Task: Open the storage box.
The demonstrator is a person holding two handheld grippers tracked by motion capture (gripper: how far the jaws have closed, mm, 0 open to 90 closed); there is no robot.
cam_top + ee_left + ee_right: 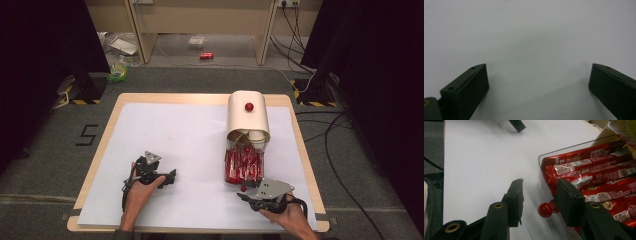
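While jaws gape | red knob [545, 210] between | right hand-held gripper [540, 195]

From my end the backdrop's pretty cluttered. The wooden table [95, 165] has a white sheet [190, 145] spread over most of it. On the grey floor past the far edge there's a red can [206, 55] lying on its side, a clear plastic packet [196, 41] a bit behind it, and something green [119, 71] over to the left (can't tell what it is, honestly). Black cables [295, 30] trail down on the right, and yellow-and-black hazard tape [80, 101] marks both stands. There's a black "5" [87, 135] taped left of the table.
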